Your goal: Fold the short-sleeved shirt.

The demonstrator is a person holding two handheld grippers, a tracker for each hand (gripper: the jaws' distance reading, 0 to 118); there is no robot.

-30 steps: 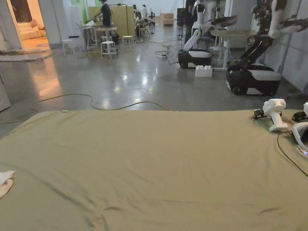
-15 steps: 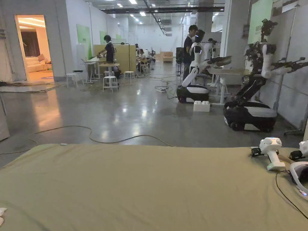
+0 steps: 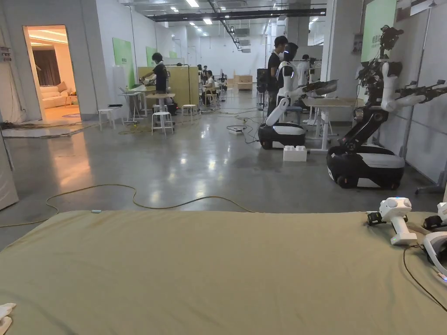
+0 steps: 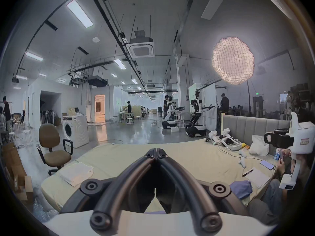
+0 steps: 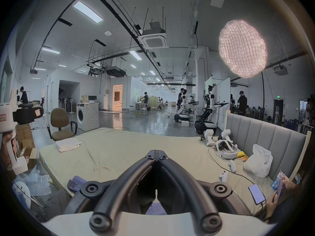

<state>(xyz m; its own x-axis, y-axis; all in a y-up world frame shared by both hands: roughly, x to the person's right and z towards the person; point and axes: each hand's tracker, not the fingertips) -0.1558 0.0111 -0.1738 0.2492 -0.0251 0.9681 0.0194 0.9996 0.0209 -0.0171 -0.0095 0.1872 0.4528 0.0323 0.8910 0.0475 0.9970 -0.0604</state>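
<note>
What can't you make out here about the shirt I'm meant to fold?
Purple cloth, left gripper view: bunched up and partly behind the jaws, so sleeves cannot be told.
Same cloth, right gripper view: the jaws hide its middle.
White folded cloth, head view: cut off by the left edge.
</note>
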